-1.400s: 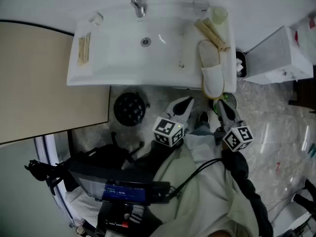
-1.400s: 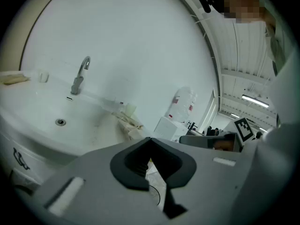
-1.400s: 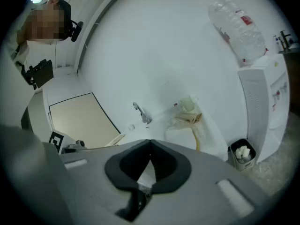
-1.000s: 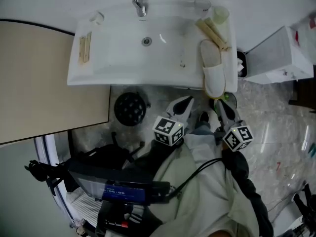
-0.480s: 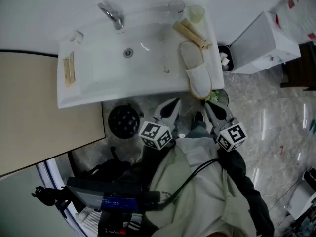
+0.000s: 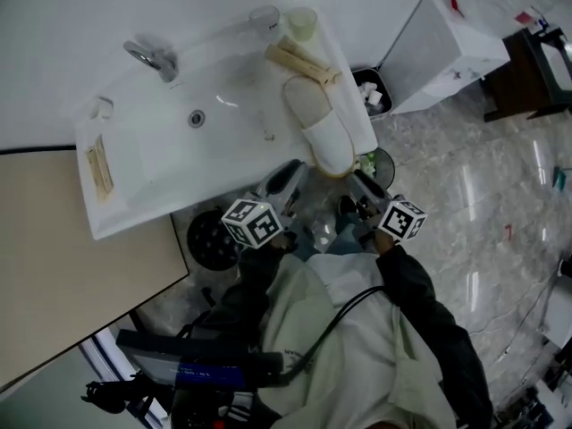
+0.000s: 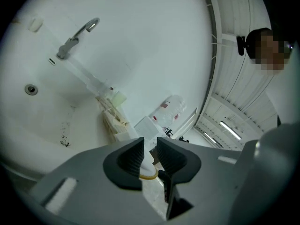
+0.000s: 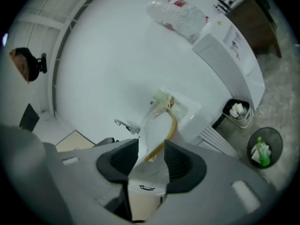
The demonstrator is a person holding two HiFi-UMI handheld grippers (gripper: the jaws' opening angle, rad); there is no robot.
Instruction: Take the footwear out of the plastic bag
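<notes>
A white slipper [image 6: 319,132] in a clear plastic bag lies on the right ledge of the white sink [image 6: 152,190], its toe over the front edge. My left gripper [image 6: 288,172] hangs just below that toe. Its jaws are opening, a narrow gap apart, with nothing between them. In the left gripper view the slipper's toe [image 7: 146,165] shows beyond the left gripper [image 7: 150,151]. My right gripper [image 6: 362,180] is to the right of the toe, its jaws opening wide and empty. In the right gripper view the bagged slipper [image 8: 158,125] lies ahead of the right gripper [image 8: 151,156].
A tap [image 6: 150,57], a green cup [image 6: 302,22] and tan packets [image 6: 299,61] stand along the sink's back. A small bin [image 6: 368,92] and a white box [image 6: 442,47] are to the right. A black round object [image 6: 210,237] sits on the floor under the sink.
The head view has swung, so the sink now sits further left and tilted. Both grippers have come up closer to the slipper's toe at the sink's front edge.
</notes>
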